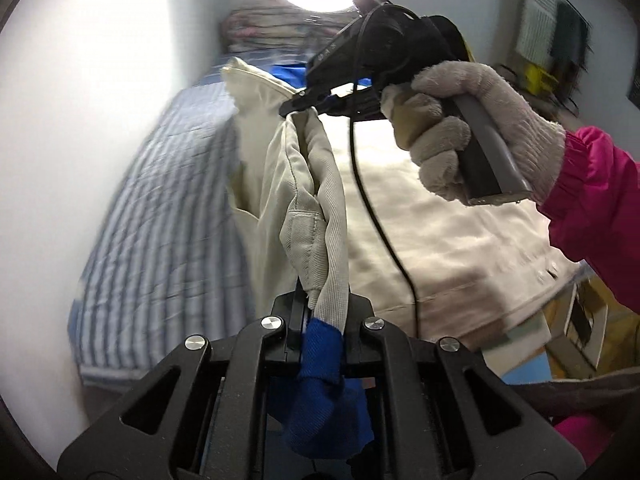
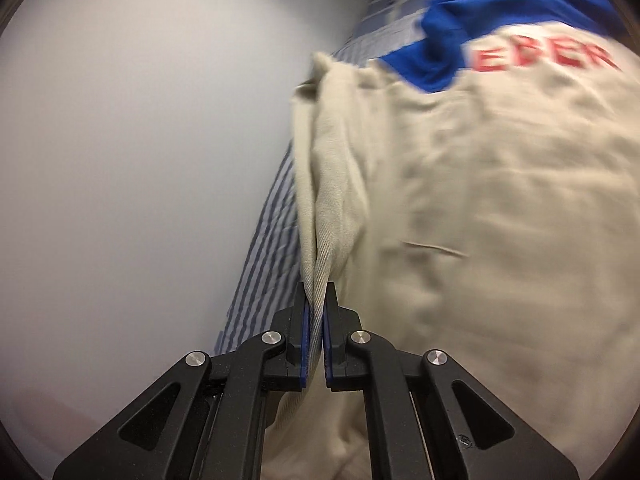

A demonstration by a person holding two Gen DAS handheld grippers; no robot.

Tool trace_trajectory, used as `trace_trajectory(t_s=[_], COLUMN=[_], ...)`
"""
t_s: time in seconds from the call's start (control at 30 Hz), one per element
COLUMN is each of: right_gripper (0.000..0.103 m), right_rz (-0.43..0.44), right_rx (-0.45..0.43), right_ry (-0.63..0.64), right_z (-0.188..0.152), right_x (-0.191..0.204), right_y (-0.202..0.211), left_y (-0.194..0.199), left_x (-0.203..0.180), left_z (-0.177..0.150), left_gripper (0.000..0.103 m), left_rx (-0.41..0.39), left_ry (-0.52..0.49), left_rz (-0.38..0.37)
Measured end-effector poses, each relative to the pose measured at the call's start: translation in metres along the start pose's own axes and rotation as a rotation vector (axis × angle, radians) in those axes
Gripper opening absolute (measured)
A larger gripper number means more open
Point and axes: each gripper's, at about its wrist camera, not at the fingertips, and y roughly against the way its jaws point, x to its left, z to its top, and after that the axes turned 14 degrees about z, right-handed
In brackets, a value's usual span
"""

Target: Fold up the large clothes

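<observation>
Tools, 2: left tool [image 1: 320,320] and right tool [image 2: 316,312] each clench 1 beige jacket [image 2: 480,200].

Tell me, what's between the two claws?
In the left wrist view, a twisted stretch of the beige cotton jacket's sleeve runs from the left claw to the right claw; nothing else is between.

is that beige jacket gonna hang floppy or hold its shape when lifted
Probably floppy: the beige jacket sags in soft folds between the left gripper and right gripper. Its woven cloth looks fairly thick, so likely some weight. Pinched bunches seem secure, not slippery.
</observation>
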Motion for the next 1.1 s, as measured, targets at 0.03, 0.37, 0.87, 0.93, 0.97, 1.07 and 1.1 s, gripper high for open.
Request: trace_trajectory(t_s=[0.03,0.37,0.87,0.93,0.97,1.07,1.1], right_gripper=[0.004,0.004,0.065,0.065,0.065,0.065,0.065], right_rz=[-0.001,-0.087,-0.115,-0.129,-0.126,-0.118,-0.123], right_rx=[-0.021,-0.074,-0.067,-0.098,-0.111,-0.124,-0.114], right_ry=[-0.02,-0.227,0.103,0.092,0.074,0.043,0.042], right_z=[-0.004,-0.045,0.029,0.05,0.065,0.093,0.102], right_x=[-0.011,-0.1,-0.038,-0.042,-0.044,-0.053,-0.053], right_y=[0.015,0.05,0.085,0.074,0.063,0.04,0.027], left_y=[-0.001,-0.03,0.005,-0.008,-0.015,-0.033,-0.039], left_x=[-0.011,-0.076,0.003,0.009,0.008,-0.002,-0.008], left_z=[0.001,-0.007,-0.008,-0.006,-0.005,-0.001,-0.001], left_gripper=[0.008,0.009,0.022,0.022,0.022,0.022,0.022], left_rx=[-0.001,0.099,0.086,0.101,0.106,0.118,0.123], left_ry=[-0.024,-0.127,0.082,0.115,0.12,0.091,0.071], left_rz=[-0.009,-0.119,-0.179,-0.169,-0.17,-0.179,-0.181])
